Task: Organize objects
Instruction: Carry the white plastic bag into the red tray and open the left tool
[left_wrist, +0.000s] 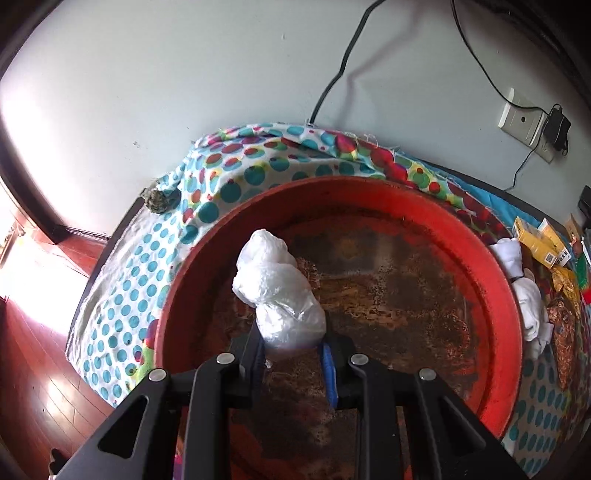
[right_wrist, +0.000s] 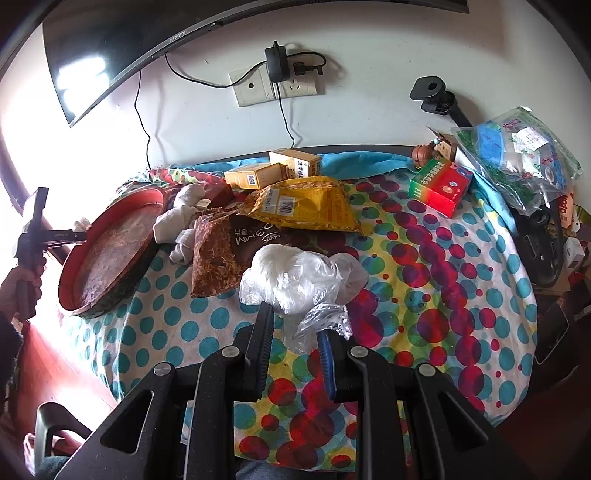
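Observation:
A round red tray (left_wrist: 495, 280) with a worn brown bottom lies on the dotted cloth; in the right wrist view the tray (right_wrist: 74, 266) is at the left. My left gripper (left_wrist: 293, 347) is shut on a white plastic bag bundle (left_wrist: 273, 284) and holds it over the tray. My right gripper (right_wrist: 295, 332) is shut on a second crumpled clear plastic bag (right_wrist: 295, 280) above the middle of the cloth. The left gripper (right_wrist: 40, 232) shows at the tray's far left rim in the right wrist view.
Beside the tray lie a white cloth (right_wrist: 177, 225), a brown packet (right_wrist: 218, 254), a yellow bag (right_wrist: 306, 206), yellow boxes (right_wrist: 273, 170) and a green-red box (right_wrist: 439, 188). Clear bags (right_wrist: 517, 155) pile at the right. Cables and a socket (right_wrist: 273, 85) are on the wall.

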